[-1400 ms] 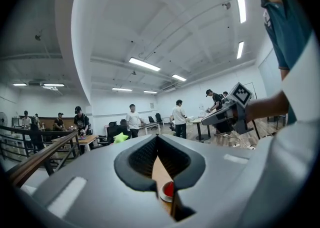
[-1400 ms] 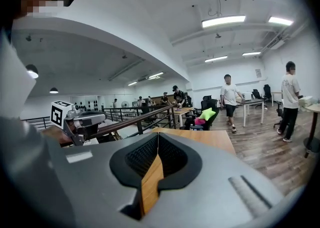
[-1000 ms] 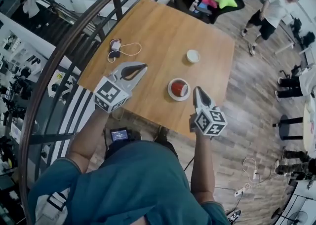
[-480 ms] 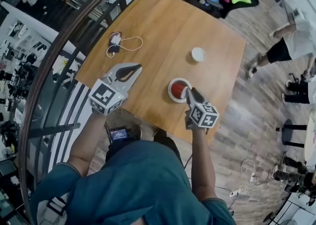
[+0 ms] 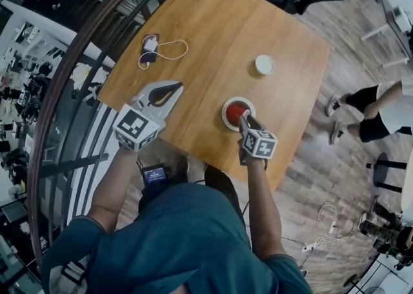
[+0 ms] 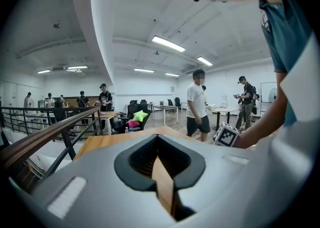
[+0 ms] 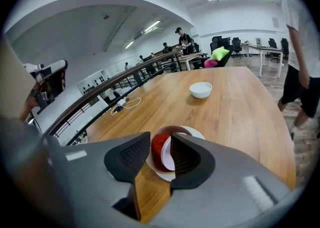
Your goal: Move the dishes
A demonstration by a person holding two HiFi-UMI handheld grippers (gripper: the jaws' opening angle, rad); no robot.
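The right tool (image 7: pixel 160 157), jaws just opened wide, frames the red cup (image 7: pixel 157 147) on its plate (image 7: pixel 198 131), apparently not yet touching, ready to grip; the left tool (image 5: pixel 169 88) hangs shut

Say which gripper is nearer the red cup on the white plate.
Right. The right gripper, jaws just opening, straddles the red cup; the left gripper, shut, hangs far leftward.

Left tool (image 5: pixel 175 86) closed; right tool (image 5: pixel 244 118), jaws just parted, nothing gripped.
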